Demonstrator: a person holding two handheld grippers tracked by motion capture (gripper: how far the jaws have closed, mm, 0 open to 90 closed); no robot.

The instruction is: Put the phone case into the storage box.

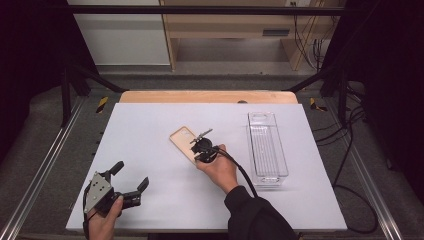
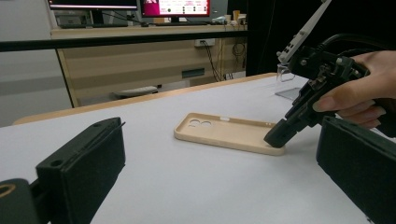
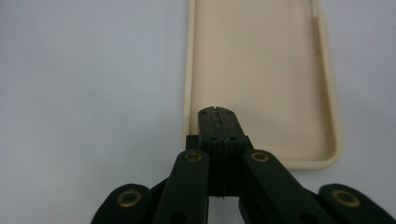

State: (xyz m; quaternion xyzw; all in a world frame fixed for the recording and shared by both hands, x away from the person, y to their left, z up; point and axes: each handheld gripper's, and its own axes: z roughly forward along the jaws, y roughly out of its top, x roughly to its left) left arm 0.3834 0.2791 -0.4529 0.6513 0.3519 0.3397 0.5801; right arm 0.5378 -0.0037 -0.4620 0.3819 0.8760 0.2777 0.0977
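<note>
1. High view: phone case [image 1: 183, 142], beige, lies flat and open side up mid-table on the white mat [image 1: 150, 190], its far end angled up-left. My right gripper [image 1: 199, 150] is down on the near end of the case, hand behind it, cable trailing back to the sleeve. Clear bin [image 1: 267, 150] stands just right of the case, long side running away from me; I'd guess that's where the case goes, hence the reach from this side

2. High view again: left gripper [image 1: 131, 176] parked at the near-left corner of the mat, well apart from the case, jaws spread wide, nothing in them. I read it as idle, kept out of the right hand's way

3. Left gripper view: its own two black jaws stand far apart at the bottom corners with bare mat between. Beyond them the case [image 2: 229, 133] shows its camera cutout at the far-left end; the right gripper [image 2: 276, 137] comes down tilted, tips touching the case's near-right corner rim

4. Right gripper view: jaws pressed together, no gap at the tips [image 3: 215, 122], which sit inside the case [image 3: 261, 70] near its left wall at the rounded near end. I can't tell if the wall is pinched; looks closed on nothing, tip resting on the inner floor, likely to nudge or pin the case before a proper grab
</note>
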